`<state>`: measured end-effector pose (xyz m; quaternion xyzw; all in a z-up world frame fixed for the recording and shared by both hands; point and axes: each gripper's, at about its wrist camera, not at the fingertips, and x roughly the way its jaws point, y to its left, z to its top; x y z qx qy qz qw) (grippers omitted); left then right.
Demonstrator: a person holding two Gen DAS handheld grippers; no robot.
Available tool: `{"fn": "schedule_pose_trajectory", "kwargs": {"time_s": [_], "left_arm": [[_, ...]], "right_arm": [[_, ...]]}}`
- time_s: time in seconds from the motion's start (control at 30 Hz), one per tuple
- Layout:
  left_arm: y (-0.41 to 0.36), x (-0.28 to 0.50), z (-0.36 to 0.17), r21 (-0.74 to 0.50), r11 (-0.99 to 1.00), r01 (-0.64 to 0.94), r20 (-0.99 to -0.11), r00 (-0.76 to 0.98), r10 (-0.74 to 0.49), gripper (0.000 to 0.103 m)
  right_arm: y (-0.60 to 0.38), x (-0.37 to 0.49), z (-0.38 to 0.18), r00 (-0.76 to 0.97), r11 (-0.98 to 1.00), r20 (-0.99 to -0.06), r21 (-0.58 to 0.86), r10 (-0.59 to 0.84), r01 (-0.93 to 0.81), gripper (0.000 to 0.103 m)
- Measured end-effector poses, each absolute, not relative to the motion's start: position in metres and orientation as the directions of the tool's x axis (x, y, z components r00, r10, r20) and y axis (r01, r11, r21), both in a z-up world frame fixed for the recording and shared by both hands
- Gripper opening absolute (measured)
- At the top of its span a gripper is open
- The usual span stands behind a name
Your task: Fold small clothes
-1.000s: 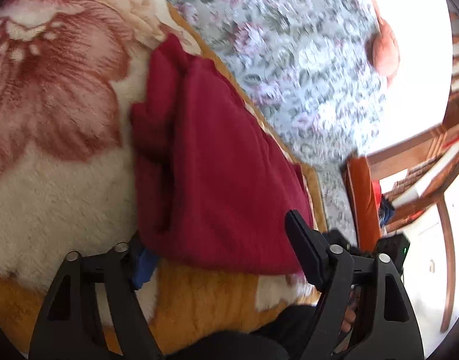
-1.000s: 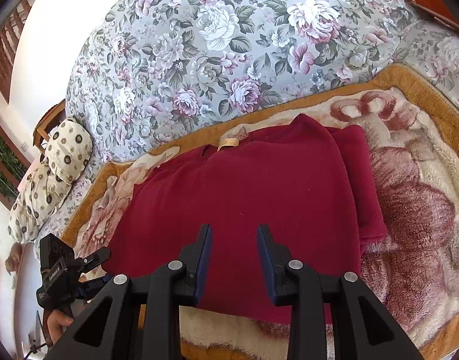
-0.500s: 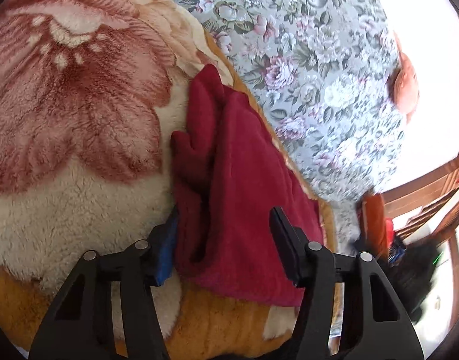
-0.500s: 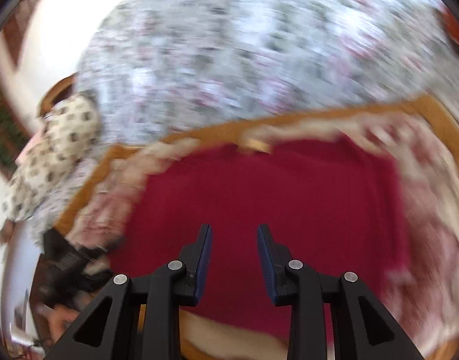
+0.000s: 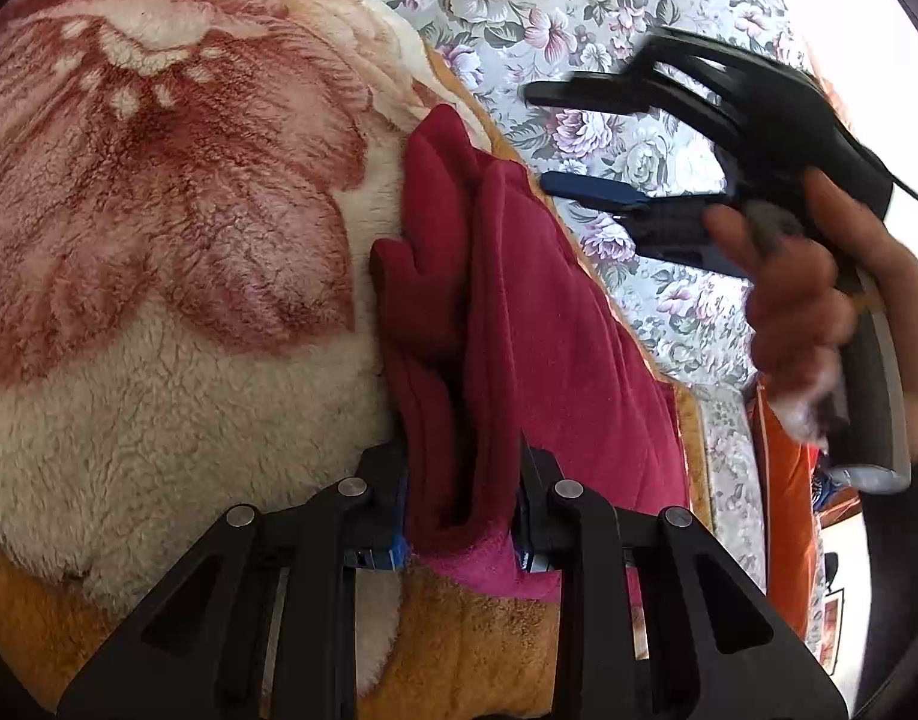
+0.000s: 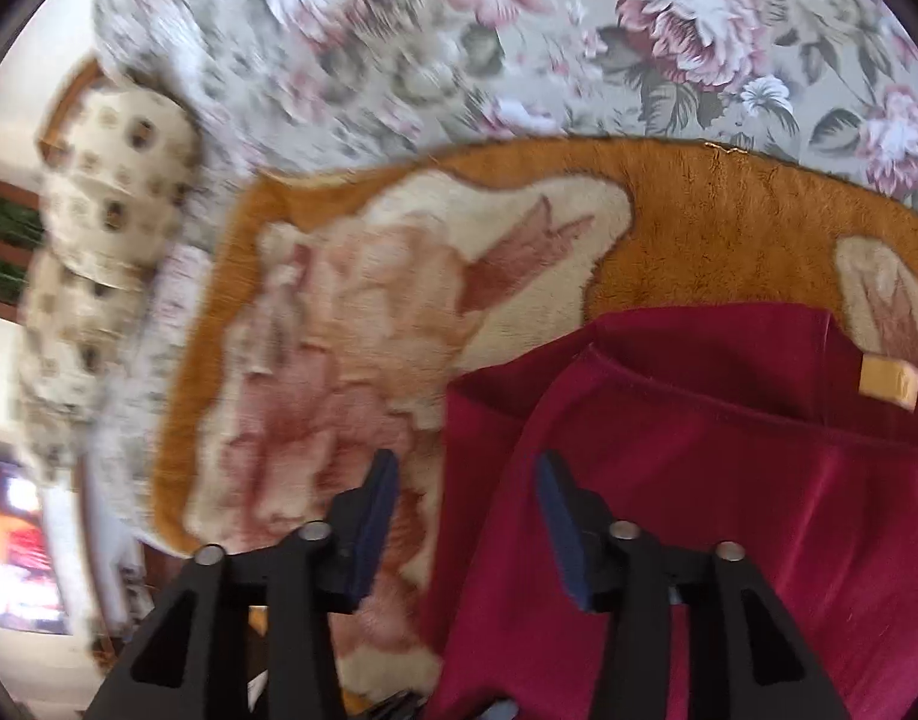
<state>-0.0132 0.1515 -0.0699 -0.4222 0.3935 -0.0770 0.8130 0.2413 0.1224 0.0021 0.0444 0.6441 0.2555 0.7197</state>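
So there's one dark red garment (image 5: 537, 324) here, lying on a fluffy blanket (image 5: 177, 228) with big pinkish flowers and an orange border, and that blanket sits on a grey floral bedspread (image 6: 519, 48). One garment, one blanket, one bedspread, two grippers.

The left gripper (image 5: 462, 516) has just been closing, and now both pads are squeezed against a bunched fold at the near edge of the red garment, so it's clamped on the cloth. The fabric stands up in a ridge between the jaws and runs away from the camera.

The right gripper (image 6: 465, 516) has just been opening, and its blue-padded jaws stand apart above the corner of the garment; the left finger hangs over the blanket, the right one over the red cloth. Nothing is pinched between them. From the left wrist view you can see it up in the air over the bedspread, held by a hand (image 5: 819, 312) wrapped round its handle.

There's one tan label (image 6: 888, 381) on the garment's far edge, plus one spotted cream pillow (image 6: 105, 228) off to the left, pretty blurry.
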Motion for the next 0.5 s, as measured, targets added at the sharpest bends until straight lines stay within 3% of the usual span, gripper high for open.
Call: {"fn": "schedule_pose_trajectory", "kwargs": {"time_s": [0.5], "left_arm": [[0.161, -0.015, -0.076, -0.773, 0.605, -0.191, -0.548, 0.682, -0.484, 0.025]], "right_arm": [[0.190, 0.247, -0.044, 0.076, 0.896, -0.997, -0.005, 0.032, -0.443, 0.075]]}}
